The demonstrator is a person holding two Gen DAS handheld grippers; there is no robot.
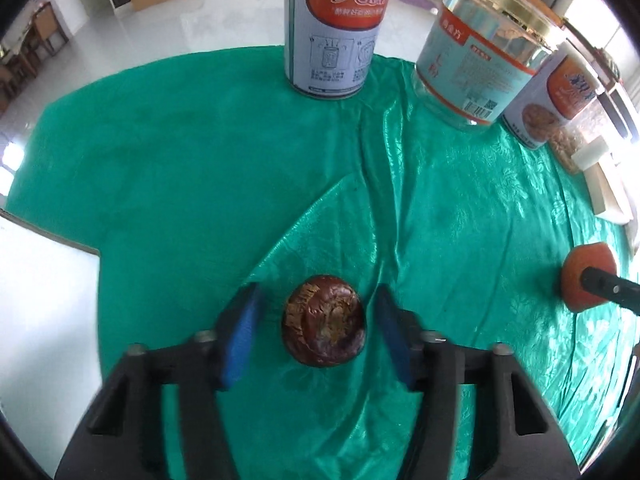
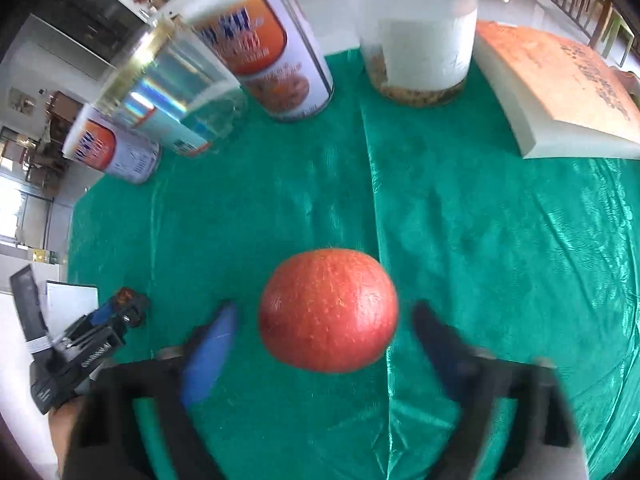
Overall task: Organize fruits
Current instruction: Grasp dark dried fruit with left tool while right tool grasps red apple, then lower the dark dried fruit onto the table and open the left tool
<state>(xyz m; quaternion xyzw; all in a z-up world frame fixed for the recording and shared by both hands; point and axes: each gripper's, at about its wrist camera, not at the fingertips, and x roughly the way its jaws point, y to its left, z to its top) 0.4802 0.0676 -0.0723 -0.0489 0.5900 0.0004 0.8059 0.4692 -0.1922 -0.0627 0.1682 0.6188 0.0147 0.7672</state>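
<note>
A dark brown, wrinkled round fruit (image 1: pixel 324 320) lies on the green tablecloth (image 1: pixel 180 168). My left gripper (image 1: pixel 316 292) points down over it, one blue pad on each side, with a small gap at both, so it is open. An orange-red fruit (image 2: pixel 328 312) sits between the blue pads of my right gripper (image 2: pixel 324 310), which is blurred and stands clear of the fruit on both sides. In the left wrist view the orange fruit (image 1: pixel 588 280) shows at the right edge. In the right wrist view the left gripper (image 2: pixel 124 308) shows at lower left.
Two tall printed cans (image 1: pixel 332 28) (image 1: pixel 556 96) and a clear jar with a gold lid (image 1: pixel 480 60) stand at the back of the cloth. A container with a dark lid (image 2: pixel 420 32) and a thick book (image 2: pixel 560 88) are at back right. The cloth's edge (image 1: pixel 52 240) lies at the left.
</note>
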